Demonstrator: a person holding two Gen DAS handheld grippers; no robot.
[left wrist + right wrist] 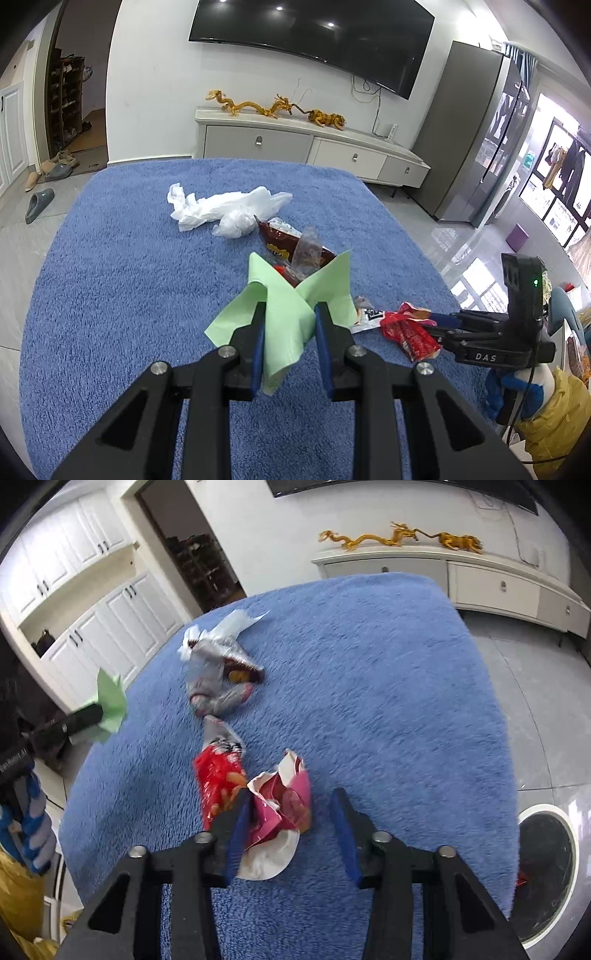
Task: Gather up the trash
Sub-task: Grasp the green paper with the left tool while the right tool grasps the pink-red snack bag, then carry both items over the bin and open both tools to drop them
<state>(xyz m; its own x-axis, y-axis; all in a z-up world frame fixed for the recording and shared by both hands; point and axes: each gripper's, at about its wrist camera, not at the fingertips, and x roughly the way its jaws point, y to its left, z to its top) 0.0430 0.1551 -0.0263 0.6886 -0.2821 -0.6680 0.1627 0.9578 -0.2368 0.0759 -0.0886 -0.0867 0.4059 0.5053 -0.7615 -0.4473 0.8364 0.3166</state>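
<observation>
My left gripper (290, 314) is shut on a light green sheet (280, 291), which sticks up folded above the blue fuzzy cover (129, 295). The same green sheet (109, 701) shows at the left of the right wrist view. My right gripper (291, 799) is open and low over the cover. A crumpled pink and white wrapper (280, 805) lies between its fingers against the left pad, apart from the right one. A red snack wrapper (218, 775) lies just left of it. A silver and brown snack bag (218, 679) lies farther off. White crumpled plastic (221, 210) rests near the far side.
The blue cover ends in rounded edges with grey tiled floor (535, 686) around it. A round white-rimmed bin (546, 867) stands on the floor at the lower right. A white TV cabinet (295, 144) runs along the far wall. A sleeve in blue and yellow (535, 398) is at the right.
</observation>
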